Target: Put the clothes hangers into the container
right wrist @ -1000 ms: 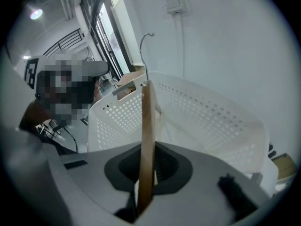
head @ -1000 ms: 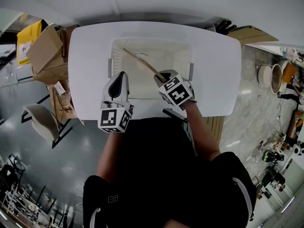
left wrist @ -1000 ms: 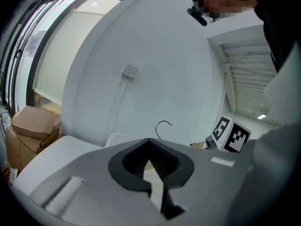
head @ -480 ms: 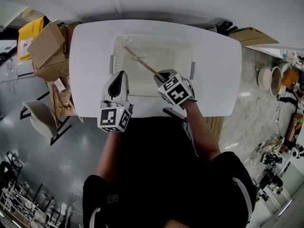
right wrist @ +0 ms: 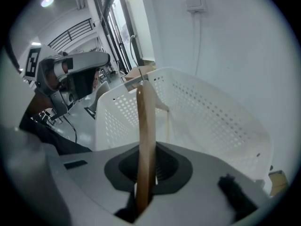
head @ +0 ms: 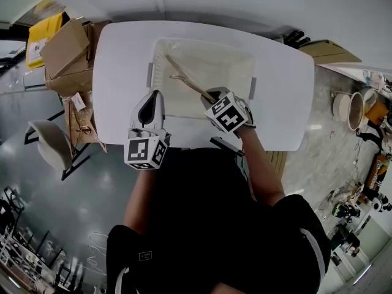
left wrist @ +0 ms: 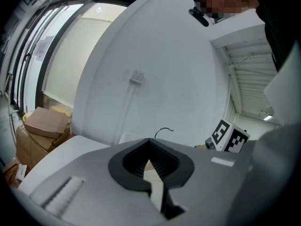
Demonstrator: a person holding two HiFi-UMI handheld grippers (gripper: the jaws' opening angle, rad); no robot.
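Note:
A white perforated basket stands on the white table. A wooden clothes hanger slants over the basket's inside, its metal hook near the middle. My right gripper is shut on the hanger's near end at the basket's front rim. In the right gripper view the wooden hanger runs up from between the pads of the right gripper into the basket. My left gripper hovers at the basket's near left corner, shut and holding nothing. The left gripper points almost level toward the basket's rim.
Cardboard boxes and a yellow item stand on the floor left of the table, with a chair nearer me. A wall runs behind the table. Stacked cardboard boxes show at the left in the left gripper view.
The left gripper has crept a little forward toward the basket. The right gripper keeps the hanger over the basket, with a slight twist of the wrist.

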